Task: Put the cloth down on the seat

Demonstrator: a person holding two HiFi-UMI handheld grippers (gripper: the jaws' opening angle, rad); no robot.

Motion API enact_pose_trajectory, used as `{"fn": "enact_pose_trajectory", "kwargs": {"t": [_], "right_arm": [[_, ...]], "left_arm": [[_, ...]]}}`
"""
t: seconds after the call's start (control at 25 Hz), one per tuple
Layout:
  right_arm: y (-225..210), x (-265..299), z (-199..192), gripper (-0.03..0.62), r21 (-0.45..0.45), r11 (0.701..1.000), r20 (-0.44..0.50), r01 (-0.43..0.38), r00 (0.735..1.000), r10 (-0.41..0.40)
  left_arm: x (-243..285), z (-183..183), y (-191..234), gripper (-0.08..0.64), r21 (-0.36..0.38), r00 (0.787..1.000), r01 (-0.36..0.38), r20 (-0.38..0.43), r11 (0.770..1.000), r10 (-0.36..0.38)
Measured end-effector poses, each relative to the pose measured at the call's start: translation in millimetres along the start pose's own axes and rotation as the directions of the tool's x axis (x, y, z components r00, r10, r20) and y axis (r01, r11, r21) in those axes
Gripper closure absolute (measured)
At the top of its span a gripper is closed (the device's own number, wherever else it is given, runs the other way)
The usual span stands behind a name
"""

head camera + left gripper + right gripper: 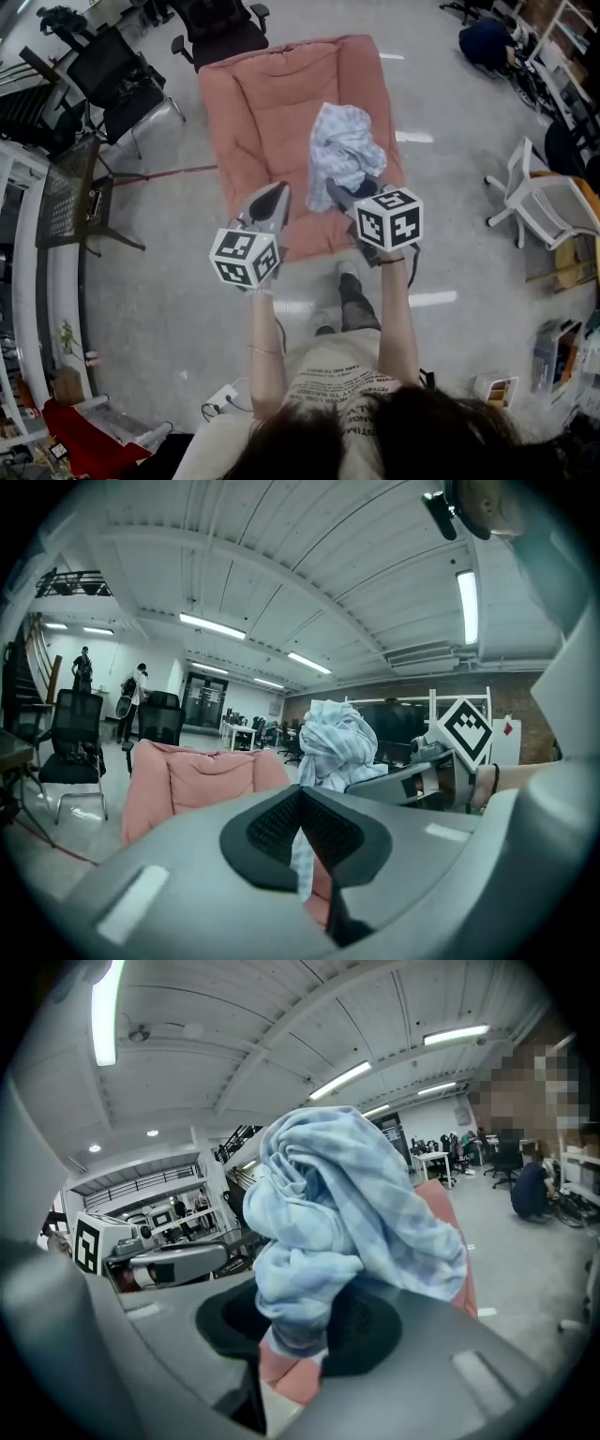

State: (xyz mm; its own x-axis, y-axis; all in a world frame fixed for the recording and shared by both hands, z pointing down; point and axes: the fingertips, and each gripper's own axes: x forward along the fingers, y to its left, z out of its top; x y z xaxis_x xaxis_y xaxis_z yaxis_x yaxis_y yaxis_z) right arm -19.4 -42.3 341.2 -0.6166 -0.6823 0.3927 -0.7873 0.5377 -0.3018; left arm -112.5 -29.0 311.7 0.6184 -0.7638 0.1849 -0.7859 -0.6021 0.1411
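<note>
The cloth (342, 150) is a bunched pale blue and white bundle held up over the right half of the pink padded seat (253, 103). My right gripper (336, 190) is shut on the cloth's lower end. In the right gripper view the cloth (328, 1213) balloons above the pads and fills the middle, with the seat (450, 1213) behind it. My left gripper (279, 190) hovers over the seat's front edge, left of the cloth, with its jaws together. In the left gripper view its tips (300, 794) meet, and the cloth (333, 747) and the seat (187, 780) show beyond.
Black office chairs (122, 75) stand at the back left, beside a desk (66, 197). A white chair (539, 202) stands on the right. A person (487, 42) crouches at the far right. A red cable (159, 173) runs across the floor left of the seat.
</note>
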Motion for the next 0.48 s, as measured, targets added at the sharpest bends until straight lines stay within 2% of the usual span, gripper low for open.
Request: {"fn": "enact_pose_trajectory", "kwargs": {"t": [0.48], "right_arm": [[-63, 54, 35, 0.465, -0.018, 0.997, -0.073, -0.073, 0.995, 0.072]], "left_arm": [[80, 8, 33, 0.56, -0.059, 0.998, -0.06, -0.002, 0.996, 0.06]]}}
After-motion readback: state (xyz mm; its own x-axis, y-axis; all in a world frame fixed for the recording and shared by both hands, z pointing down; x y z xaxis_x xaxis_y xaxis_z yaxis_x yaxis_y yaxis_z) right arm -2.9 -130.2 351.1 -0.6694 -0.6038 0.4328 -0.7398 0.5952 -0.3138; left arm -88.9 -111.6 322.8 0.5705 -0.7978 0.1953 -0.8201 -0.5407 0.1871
